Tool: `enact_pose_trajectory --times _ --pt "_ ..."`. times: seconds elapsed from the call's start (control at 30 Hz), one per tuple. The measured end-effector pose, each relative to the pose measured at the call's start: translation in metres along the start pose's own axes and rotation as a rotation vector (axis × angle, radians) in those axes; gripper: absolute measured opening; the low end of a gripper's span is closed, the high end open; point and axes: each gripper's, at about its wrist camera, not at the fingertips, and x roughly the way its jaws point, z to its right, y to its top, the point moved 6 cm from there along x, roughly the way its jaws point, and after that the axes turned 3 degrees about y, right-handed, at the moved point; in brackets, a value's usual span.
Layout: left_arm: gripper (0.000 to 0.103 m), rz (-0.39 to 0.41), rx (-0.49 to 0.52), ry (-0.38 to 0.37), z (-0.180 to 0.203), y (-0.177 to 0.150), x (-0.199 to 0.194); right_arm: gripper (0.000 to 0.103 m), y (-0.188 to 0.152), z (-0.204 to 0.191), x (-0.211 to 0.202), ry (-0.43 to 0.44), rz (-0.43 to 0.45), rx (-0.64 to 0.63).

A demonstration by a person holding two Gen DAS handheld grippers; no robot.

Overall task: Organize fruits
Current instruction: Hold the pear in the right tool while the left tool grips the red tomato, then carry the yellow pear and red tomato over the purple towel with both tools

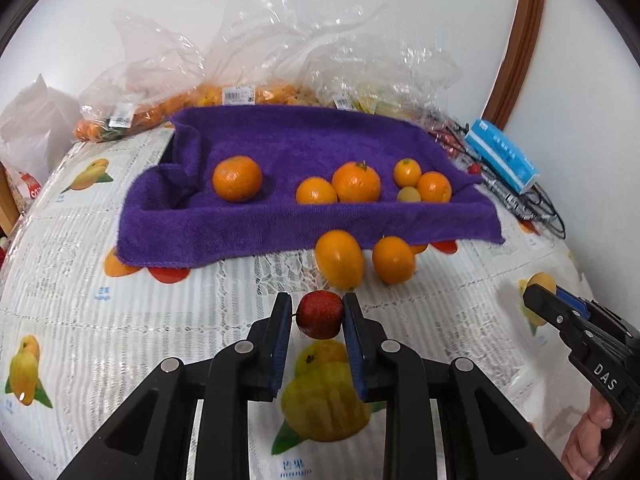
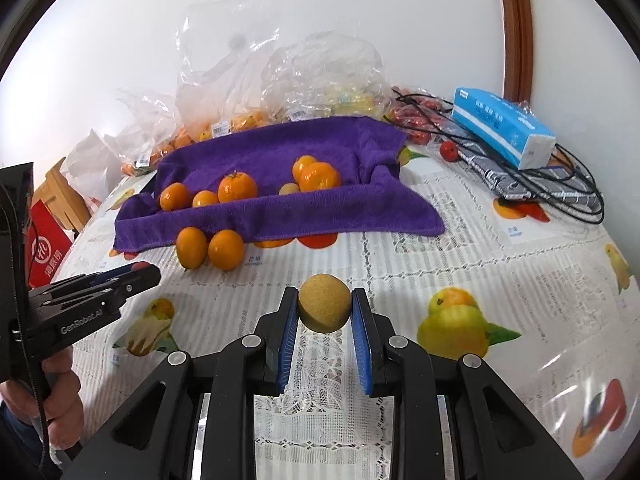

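My left gripper (image 1: 318, 308) is shut on a small red fruit (image 1: 320, 314) and holds it above the tablecloth, just in front of two loose oranges (image 1: 339, 258). My right gripper (image 2: 325, 306) is shut on a round tan-yellow fruit (image 2: 324, 308) above the table. A purple towel (image 1: 280, 216) lies over a tray and holds several oranges (image 1: 237, 179) and one small pale yellow fruit (image 1: 409, 195). The same towel (image 2: 280, 212) and two loose oranges (image 2: 226, 249) show in the right wrist view. The left gripper (image 2: 136, 274) shows at left there; the right gripper (image 1: 538, 300) at right in the left wrist view.
Clear plastic bags of fruit (image 1: 224, 96) stand behind the towel by the wall. A blue tissue pack (image 2: 502, 128), black cables (image 2: 560, 184) and small red fruits (image 2: 448, 151) lie at the back right. The fruit-print tablecloth (image 2: 440, 264) covers the table. A red bag (image 2: 44, 248) sits at left.
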Motion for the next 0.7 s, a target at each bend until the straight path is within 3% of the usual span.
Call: enact_pose_trajectory --times 0.7 --pt "0.025 0.116 -0.08 0.056 -0.041 0.079 -0.048 0.026 0.099 -0.009 -0.022 -0.001 0.075 -0.033"
